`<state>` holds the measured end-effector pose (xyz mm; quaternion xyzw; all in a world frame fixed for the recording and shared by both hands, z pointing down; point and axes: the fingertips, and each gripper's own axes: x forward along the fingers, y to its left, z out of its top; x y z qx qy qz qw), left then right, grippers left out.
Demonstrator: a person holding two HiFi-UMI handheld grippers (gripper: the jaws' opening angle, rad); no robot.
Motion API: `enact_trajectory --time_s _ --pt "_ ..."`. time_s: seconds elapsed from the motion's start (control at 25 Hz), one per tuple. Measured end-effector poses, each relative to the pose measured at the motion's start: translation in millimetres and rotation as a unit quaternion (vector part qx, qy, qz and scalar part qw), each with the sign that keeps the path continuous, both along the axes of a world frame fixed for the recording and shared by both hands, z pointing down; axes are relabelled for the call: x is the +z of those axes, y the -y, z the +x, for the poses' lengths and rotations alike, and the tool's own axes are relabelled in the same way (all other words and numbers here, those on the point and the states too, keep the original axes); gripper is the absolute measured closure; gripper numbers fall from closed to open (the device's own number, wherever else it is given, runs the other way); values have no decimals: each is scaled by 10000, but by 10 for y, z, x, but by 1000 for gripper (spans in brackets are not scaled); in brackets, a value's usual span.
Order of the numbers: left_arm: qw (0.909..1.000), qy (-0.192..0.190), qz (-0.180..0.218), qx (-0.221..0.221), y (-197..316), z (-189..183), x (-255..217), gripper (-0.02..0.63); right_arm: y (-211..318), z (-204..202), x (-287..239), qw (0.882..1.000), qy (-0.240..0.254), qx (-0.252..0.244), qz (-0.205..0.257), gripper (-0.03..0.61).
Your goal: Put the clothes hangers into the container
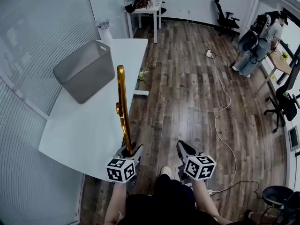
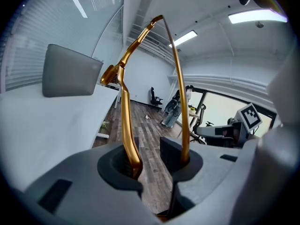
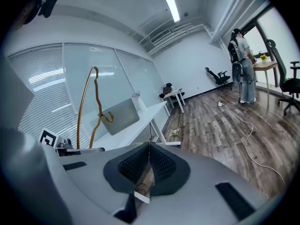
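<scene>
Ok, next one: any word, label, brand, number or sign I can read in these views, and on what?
No readable text in any view.
The cube on the left gripper and the cube on the right gripper: black-and-white square patterns only, no letters or digits.
The grey plastic container, gold metal clothes hanger and white table: no print shows.

Your golden hanger (image 2: pixel 125 125) loses its lower end inside the left gripper (image 2: pixel 152 162) (both rods sink into the pads' hollows). There the container (image 2: pixel 70 71) shows you only an outer wall. The clutter on the far small table (image 1: pixel 157 8) is too small to tell.
</scene>
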<state>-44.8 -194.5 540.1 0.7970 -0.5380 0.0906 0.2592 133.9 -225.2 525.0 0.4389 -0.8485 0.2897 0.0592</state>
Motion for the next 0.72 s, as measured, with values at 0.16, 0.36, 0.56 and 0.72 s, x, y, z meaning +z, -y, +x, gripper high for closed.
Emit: enact_trajectory --time_s 0.16,0.36,0.56,0.72 --pt "9999 41 -38 -102 204 40 24 466 263 26 4 9999 21 -119 6 549" --pt "9996 70 -74 -274 451 111 66 467 561 110 40 9996 -1 -284 -12 549" --pt "9994 67 -35 -342 726 241 77 467 855 273 58 9996 7 -274 31 549" --pt "9994 112 0 -341 856 364 40 468 1007 405 66 9998 75 -180 25 549"
